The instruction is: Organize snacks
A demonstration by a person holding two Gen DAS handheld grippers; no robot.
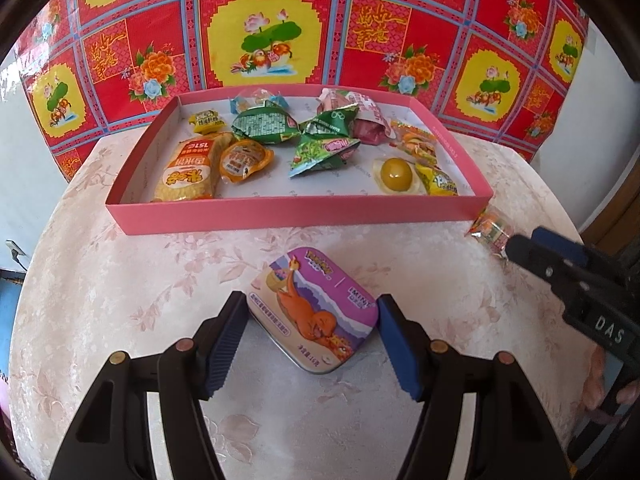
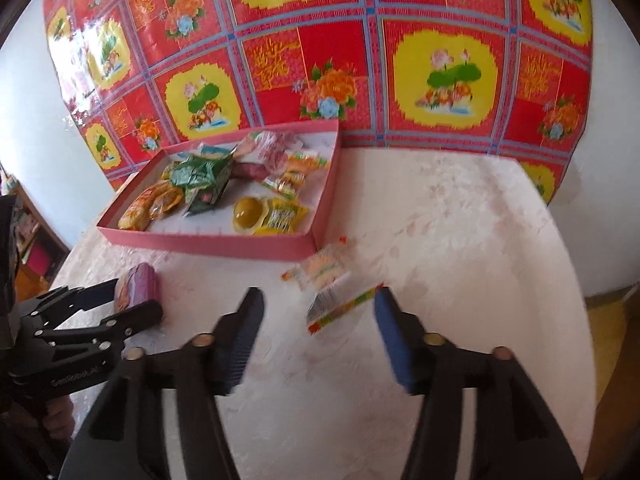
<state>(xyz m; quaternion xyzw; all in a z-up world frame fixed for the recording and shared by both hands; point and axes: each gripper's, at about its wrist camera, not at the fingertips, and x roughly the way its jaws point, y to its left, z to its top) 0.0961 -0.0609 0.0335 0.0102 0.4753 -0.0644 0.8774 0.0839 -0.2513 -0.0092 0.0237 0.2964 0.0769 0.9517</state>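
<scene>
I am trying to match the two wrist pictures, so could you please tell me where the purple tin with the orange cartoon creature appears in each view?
Left wrist view: the purple tin lies low in the centre, on the tablecloth between the left gripper fingers.
Right wrist view: the purple tin is at the left edge, seen edge-on between the left gripper fingers.
Shared landmark: the pink box of snacks, behind the tin in both.
</scene>
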